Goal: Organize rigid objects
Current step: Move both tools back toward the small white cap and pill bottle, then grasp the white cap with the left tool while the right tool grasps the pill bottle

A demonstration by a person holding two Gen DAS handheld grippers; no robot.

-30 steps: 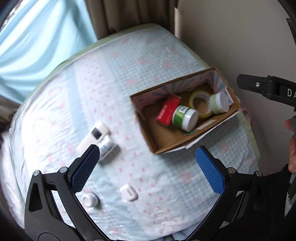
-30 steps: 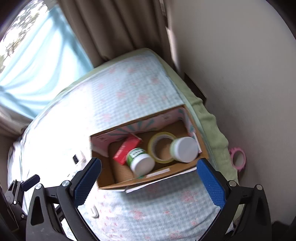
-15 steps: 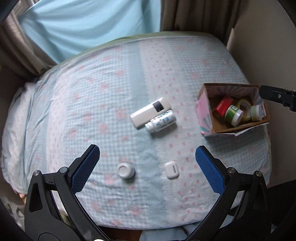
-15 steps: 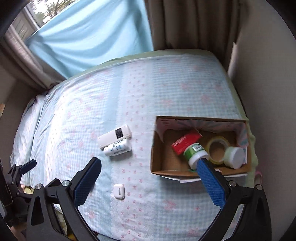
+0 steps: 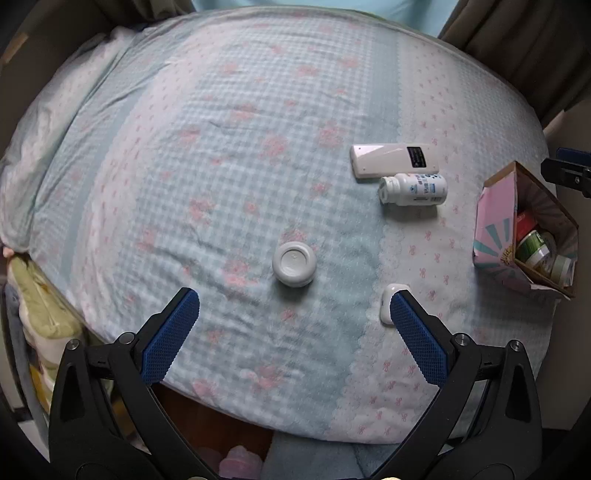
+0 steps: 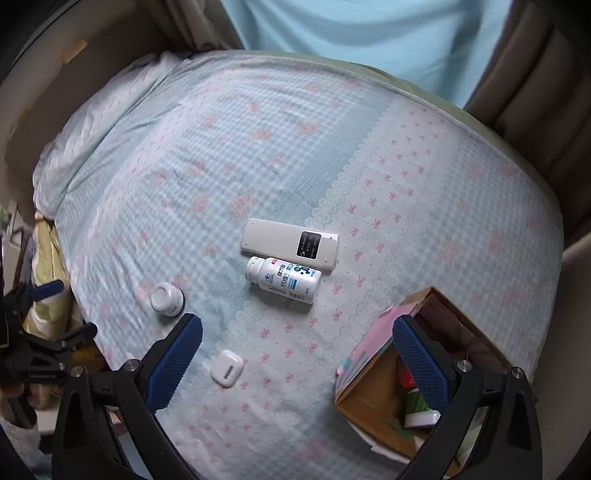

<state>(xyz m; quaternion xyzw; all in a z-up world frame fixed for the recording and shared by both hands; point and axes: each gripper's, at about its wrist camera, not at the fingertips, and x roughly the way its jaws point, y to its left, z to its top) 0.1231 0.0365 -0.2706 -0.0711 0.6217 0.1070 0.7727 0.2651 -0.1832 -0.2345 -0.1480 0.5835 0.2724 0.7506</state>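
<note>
On the checked bedspread lie a white remote (image 5: 394,161) (image 6: 290,244), a white pill bottle (image 5: 413,189) (image 6: 283,280) on its side just below it, a small round white jar (image 5: 294,264) (image 6: 166,298) and a white earbud case (image 5: 390,303) (image 6: 226,367). A cardboard box (image 5: 495,218) (image 6: 373,398) at the right holds a red packet and green-labelled jars. My left gripper (image 5: 291,330) hangs open above the bed's near edge, close to the round jar. My right gripper (image 6: 297,363) hangs open with nothing between its fingers, its right finger over the box.
Curtains and a pale blue drape (image 6: 369,33) hang behind the bed. A pillow (image 5: 51,107) lies at the far left. Folded bedding (image 5: 37,306) is stacked beside the bed on the left. A wall stands right of the box.
Both cameras have swung left, away from the box. The loose items on the bedspread now sit in the middle of both views and the box has slid to the right edge.
</note>
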